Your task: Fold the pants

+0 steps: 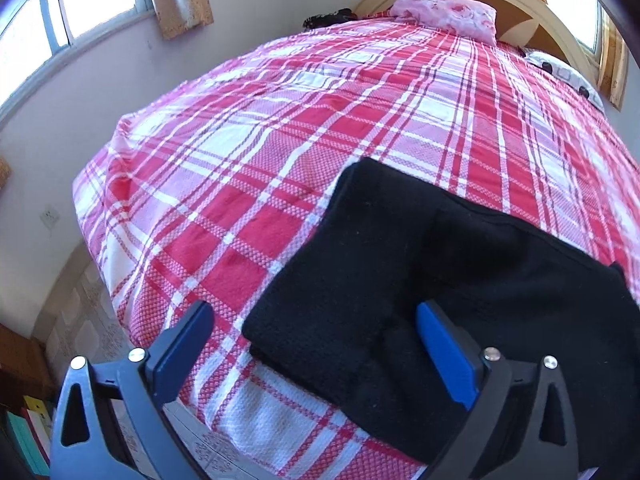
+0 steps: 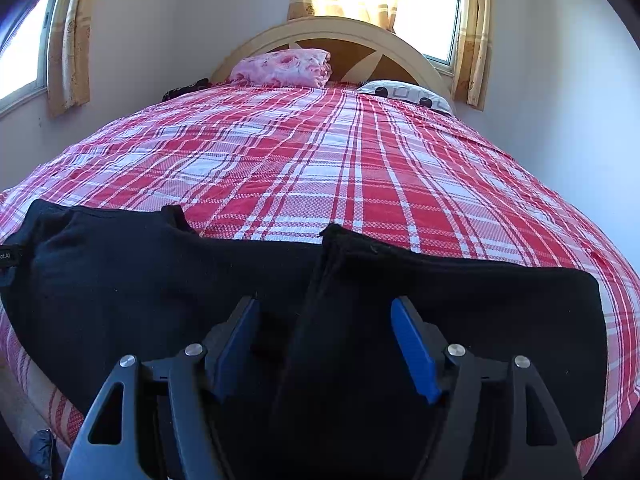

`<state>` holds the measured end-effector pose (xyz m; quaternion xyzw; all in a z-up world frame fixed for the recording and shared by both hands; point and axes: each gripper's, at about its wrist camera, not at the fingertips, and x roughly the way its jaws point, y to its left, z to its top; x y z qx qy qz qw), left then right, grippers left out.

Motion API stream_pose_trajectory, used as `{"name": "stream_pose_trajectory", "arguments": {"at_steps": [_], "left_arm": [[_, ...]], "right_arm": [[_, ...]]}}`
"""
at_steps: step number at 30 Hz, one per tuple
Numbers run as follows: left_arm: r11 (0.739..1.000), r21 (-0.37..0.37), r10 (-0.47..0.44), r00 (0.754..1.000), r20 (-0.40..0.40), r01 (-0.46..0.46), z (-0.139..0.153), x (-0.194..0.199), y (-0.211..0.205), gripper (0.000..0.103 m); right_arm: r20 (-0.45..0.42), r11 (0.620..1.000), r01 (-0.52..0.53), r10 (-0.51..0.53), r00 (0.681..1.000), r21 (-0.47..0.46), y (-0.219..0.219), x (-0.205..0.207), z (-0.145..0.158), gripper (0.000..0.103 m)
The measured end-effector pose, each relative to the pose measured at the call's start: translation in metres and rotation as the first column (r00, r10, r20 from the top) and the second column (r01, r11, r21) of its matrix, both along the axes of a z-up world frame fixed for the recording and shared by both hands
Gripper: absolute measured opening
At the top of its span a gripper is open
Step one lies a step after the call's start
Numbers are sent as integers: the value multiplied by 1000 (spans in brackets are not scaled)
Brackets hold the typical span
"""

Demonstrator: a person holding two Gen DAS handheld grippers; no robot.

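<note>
The black pants [image 1: 400, 280] lie folded near the front edge of the bed with the red-and-white plaid cover [image 1: 280, 140]. In the left wrist view my left gripper [image 1: 316, 344] stands wide open over the pants' left end. One blue pad [image 1: 184, 344] is above the plaid cover and the other is above the black cloth, and neither presses on it. In the right wrist view the pants [image 2: 140, 272] stretch across the foreground, with a folded layer raised along a ridge in the middle. My right gripper [image 2: 324, 340] straddles that ridge, jaws apart, and its pads do not squeeze the cloth.
A pink floral pillow [image 2: 284, 66] and a white patterned pillow [image 2: 404, 94] rest against the cream headboard [image 2: 332, 28]. Curtained windows sit behind and to the left. The bed's left side drops to a tiled floor [image 1: 80, 320], with coloured binders [image 1: 28, 432] below.
</note>
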<state>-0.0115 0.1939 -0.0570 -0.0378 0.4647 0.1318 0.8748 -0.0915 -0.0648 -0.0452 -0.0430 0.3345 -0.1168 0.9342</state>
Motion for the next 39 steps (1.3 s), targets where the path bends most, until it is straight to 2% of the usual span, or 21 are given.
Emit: {"name": "stream_pose_trajectory", "arguments": {"at_steps": [4, 5, 8, 11, 15, 17, 19, 21, 23, 25, 27, 29, 30, 34, 39], "left_arm": [[996, -85, 33, 998, 58, -28, 10, -18, 18, 101], [990, -140, 46, 996, 76, -35, 11, -26, 26, 101], [973, -226, 78, 992, 97, -54, 6, -38, 38, 101], [947, -315, 78, 995, 55, -57, -7, -33, 41, 96], [950, -308, 68, 995, 68, -44, -8, -29, 34, 96], [940, -340, 70, 994, 81, -39, -6, -29, 35, 90], [921, -388, 88, 992, 95, -45, -5, -30, 38, 76], [908, -416, 100, 990, 101, -49, -5, -30, 39, 68], [922, -383, 98, 990, 98, -54, -4, -29, 36, 61], [927, -371, 100, 990, 101, -56, -3, -30, 37, 49], [927, -371, 106, 987, 119, -55, 2, -31, 38, 40], [941, -338, 76, 981, 176, -12, 13, -34, 33, 15], [943, -331, 45, 977, 208, 27, 19, -33, 30, 15], [962, -229, -77, 954, 291, 147, 44, -30, -1, 15], [954, -173, -177, 923, 341, 246, 60, -25, -35, 15]], "right_arm": [[-4, 1000, -3, 3, 1000, -1, 0, 1, 0, 71], [-4, 1000, -2, 2, 1000, 0, 0, 0, 0, 71], [-4, 1000, 0, 0, 1000, -2, 0, 1, 0, 72], [-3, 1000, 3, -3, 1000, 0, 0, 2, 0, 73], [-5, 1000, 2, -2, 1000, 3, 1, 1, 1, 73], [-3, 1000, -1, 1, 1000, 13, 0, 1, 1, 73], [-3, 1000, -2, 2, 1000, 17, -1, 1, 1, 73], [-3, 1000, -2, 2, 1000, 19, -1, 1, 2, 73], [-2, 1000, -2, 2, 1000, 26, -1, 1, 3, 73], [5, 998, -6, 6, 1000, 55, -4, -1, 6, 73], [30, 992, -19, 16, 999, 124, -11, -5, 13, 73], [59, 983, -21, 10, 998, 181, -18, -10, 19, 73], [81, 977, -14, -3, 997, 211, -24, -14, 23, 73], [131, 974, 15, -46, 990, 226, -36, -26, 35, 73], [154, 970, 59, -97, 983, 236, -51, -37, 43, 73]]}}
